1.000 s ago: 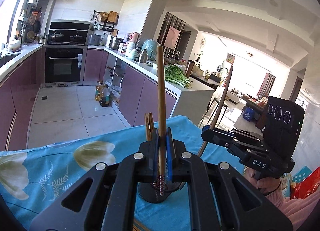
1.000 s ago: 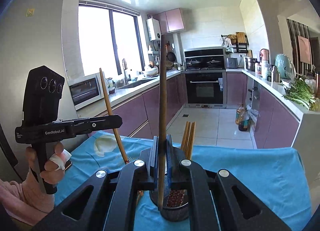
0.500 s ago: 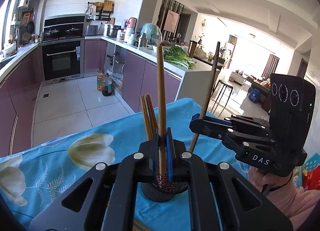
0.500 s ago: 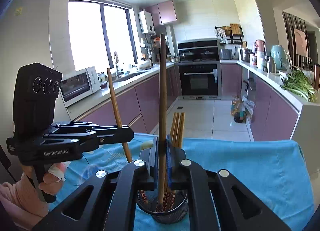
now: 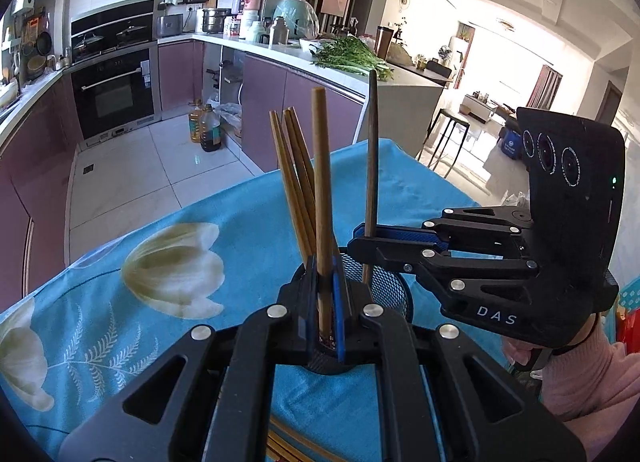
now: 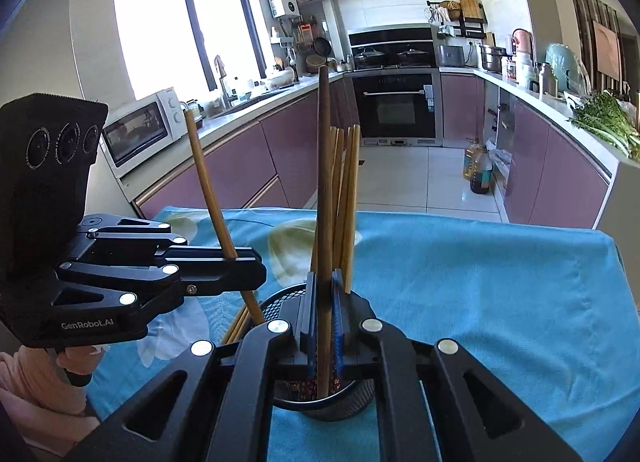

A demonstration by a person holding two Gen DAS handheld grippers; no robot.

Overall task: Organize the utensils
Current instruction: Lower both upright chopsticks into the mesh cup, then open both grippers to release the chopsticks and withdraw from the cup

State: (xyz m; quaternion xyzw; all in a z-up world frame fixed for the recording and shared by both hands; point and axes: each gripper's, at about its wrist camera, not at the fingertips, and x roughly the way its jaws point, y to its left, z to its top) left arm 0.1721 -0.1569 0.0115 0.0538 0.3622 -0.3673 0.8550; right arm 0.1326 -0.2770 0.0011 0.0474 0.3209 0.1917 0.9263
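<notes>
A black mesh holder [image 5: 386,289] [image 6: 280,304] stands on the blue flowered tablecloth [image 5: 120,302] with several tan chopsticks [image 5: 292,174] [image 6: 347,190] upright in it. My left gripper [image 5: 326,302] [image 6: 248,266] is shut on a light brown chopstick [image 5: 321,190] [image 6: 204,174] whose lower end reaches into the holder. My right gripper [image 6: 325,314] [image 5: 362,242] is shut on a darker chopstick [image 6: 325,182] [image 5: 372,150], its patterned lower end down inside the holder. Both grippers meet over the holder's rim from opposite sides.
Loose chopsticks [image 5: 288,442] [image 6: 236,326] lie on the cloth close to the holder. The table's far edge [image 6: 480,218] drops to a tiled kitchen floor. Purple cabinets, an oven [image 6: 396,102] and a counter with greens [image 5: 348,58] lie beyond.
Both grippers have sunk toward the holder and tipped further down. Their chopsticks' lower ends, above the holder a second ago, now sit inside it.
</notes>
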